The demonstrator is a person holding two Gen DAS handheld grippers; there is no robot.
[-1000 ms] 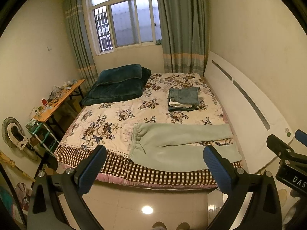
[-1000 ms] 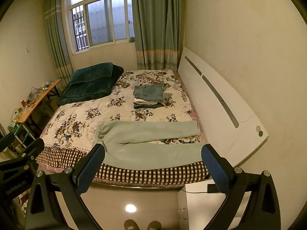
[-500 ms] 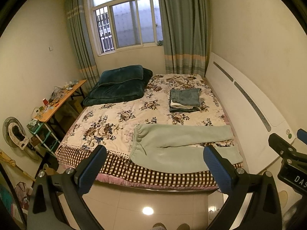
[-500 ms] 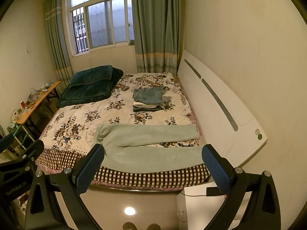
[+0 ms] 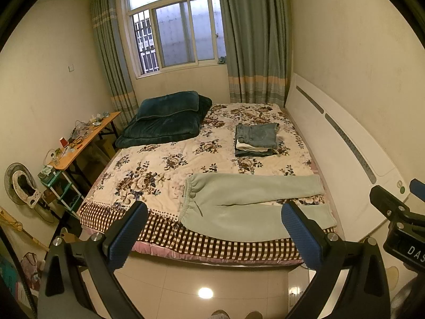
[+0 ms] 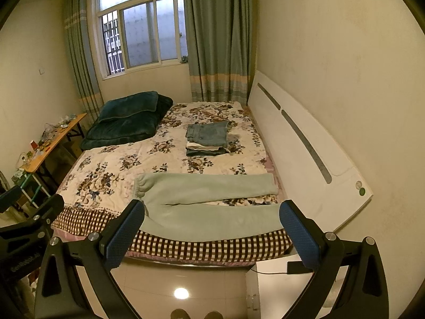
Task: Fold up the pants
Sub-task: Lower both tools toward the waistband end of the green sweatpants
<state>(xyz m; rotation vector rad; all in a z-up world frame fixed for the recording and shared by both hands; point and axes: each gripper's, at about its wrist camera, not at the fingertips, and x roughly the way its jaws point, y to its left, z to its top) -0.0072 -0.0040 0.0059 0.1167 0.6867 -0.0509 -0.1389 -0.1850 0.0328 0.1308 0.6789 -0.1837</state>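
Observation:
Pale green sweatpants (image 5: 247, 202) lie spread flat along the near edge of the bed, waistband to the left, legs to the right; they also show in the right wrist view (image 6: 212, 204). My left gripper (image 5: 215, 236) is open and empty, held off the bed over the floor, short of the pants. My right gripper (image 6: 212, 236) is open and empty too, also back from the bed edge. Each gripper shows at the edge of the other's view.
A floral blanket covers the bed (image 5: 164, 164). A stack of folded jeans (image 5: 255, 139) sits at the far right, dark green bedding (image 5: 164, 122) at the far left. White headboard (image 5: 345, 154) on the right, a cluttered desk (image 5: 82, 141) on the left, tiled floor (image 5: 212, 279) in front.
Both views have shifted slightly, the bed sitting a little lower in frame. Both grippers stay open; the pants have not moved.

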